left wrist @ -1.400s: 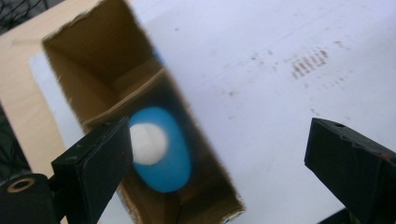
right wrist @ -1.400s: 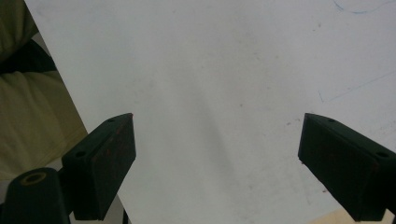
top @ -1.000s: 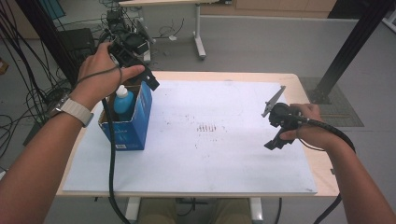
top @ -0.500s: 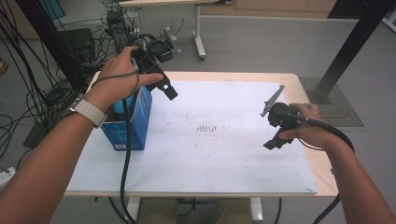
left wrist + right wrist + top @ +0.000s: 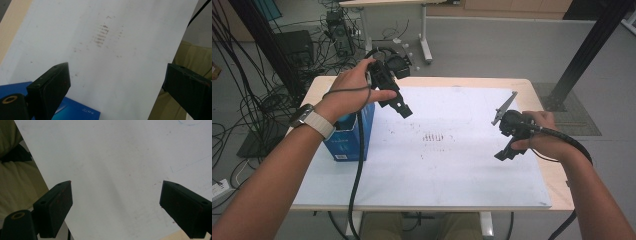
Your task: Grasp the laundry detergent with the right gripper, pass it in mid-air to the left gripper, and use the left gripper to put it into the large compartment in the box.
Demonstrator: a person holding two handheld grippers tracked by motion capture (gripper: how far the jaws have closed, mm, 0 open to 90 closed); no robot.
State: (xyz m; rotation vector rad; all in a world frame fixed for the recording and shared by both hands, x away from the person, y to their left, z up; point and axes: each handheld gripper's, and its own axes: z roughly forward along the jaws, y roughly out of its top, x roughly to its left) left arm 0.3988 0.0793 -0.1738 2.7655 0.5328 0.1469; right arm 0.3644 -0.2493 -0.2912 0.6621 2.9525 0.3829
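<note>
Blue box (image 5: 349,137) stands upright, long axis vertical, beside the released left claw (image 5: 404,109).

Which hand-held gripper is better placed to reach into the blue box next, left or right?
Left, I'd judge. The left hand-held gripper hangs open right beside the blue box, while the right hand-held gripper, also open, sits far across the white sheet.
</note>
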